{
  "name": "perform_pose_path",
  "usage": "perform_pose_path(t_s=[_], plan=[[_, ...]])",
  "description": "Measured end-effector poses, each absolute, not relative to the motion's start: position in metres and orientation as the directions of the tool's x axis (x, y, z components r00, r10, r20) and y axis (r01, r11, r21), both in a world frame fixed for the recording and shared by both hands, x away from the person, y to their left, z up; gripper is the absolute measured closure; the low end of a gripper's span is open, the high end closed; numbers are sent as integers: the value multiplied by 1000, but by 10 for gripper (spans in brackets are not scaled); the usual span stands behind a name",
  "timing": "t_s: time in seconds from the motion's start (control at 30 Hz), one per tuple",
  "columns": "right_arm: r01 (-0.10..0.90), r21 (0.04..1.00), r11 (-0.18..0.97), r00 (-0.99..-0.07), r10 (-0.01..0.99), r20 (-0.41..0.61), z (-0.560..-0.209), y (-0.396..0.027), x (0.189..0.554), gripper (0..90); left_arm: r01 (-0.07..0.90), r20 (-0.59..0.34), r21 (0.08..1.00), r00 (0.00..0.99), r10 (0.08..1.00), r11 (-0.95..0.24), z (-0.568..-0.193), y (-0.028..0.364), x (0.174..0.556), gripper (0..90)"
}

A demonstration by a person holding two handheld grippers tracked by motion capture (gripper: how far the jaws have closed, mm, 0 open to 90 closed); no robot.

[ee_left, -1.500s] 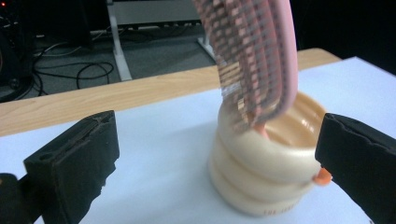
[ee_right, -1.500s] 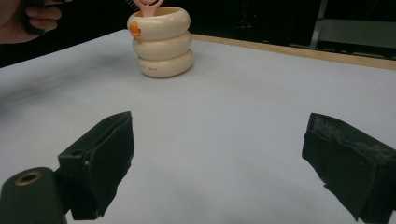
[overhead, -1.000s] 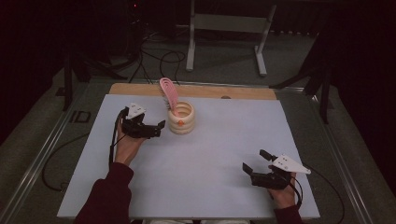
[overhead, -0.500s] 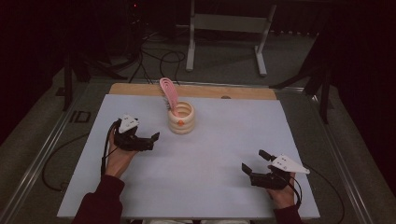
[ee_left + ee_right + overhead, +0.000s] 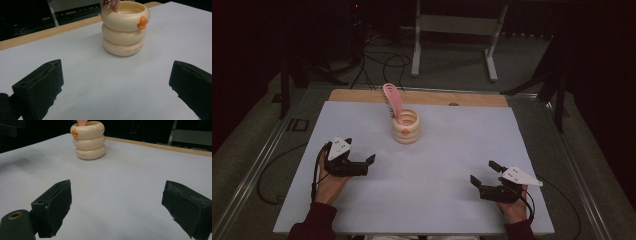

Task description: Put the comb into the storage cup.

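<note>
From the high view, the cup (image 5: 406, 127) stands upright toward the far middle of the white counter (image 5: 437, 165), just short of its wooden back edge, with the pink comb (image 5: 392, 101) standing in it and leaning out over the far-left rim. The left claw (image 5: 371, 162) lies low on the near-left part of the counter, well apart from the cup, jaws apart and holding nothing; the right claw (image 5: 482, 174) rests near the front-right edge, jaws likewise apart and empty. By the look of it the work is done: the comb sits in the cup, both hands are clear of it, and nothing seems left but to rest. In the left claw view, the cup (image 5: 125, 27) shows as 3 cream rings stacked into a ribbed pot, glossy, with a small orange duck-like knob on the top ring and tiny print on the bottom one; the 2 black jaws stand wide at either side. In the right claw view, the cup (image 5: 88, 140) sits far off at upper left, the comb (image 5: 81, 122) poking from its mouth, and the jaws gape wide over bare counter.
</note>
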State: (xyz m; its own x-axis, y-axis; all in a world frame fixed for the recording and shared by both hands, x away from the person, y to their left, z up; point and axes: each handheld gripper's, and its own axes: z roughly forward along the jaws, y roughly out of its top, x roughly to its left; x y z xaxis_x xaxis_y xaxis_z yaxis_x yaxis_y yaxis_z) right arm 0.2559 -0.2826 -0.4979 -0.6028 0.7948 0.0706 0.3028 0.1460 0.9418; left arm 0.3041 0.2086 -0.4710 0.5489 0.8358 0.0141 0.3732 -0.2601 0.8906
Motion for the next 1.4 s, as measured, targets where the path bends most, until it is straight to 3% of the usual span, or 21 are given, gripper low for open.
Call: perform_pose_path(t_s=[0.93, 1.4], plan=[[299, 945, 131, -588, 805, 75, -494, -283, 254, 92, 334, 27, 912, 530, 848, -237, -491, 240, 260, 0], [286, 945, 158, -591, 805, 44, -494, -280, 254, 92, 246, 20, 956, 491, 871, -160, -487, 247, 245, 0]])
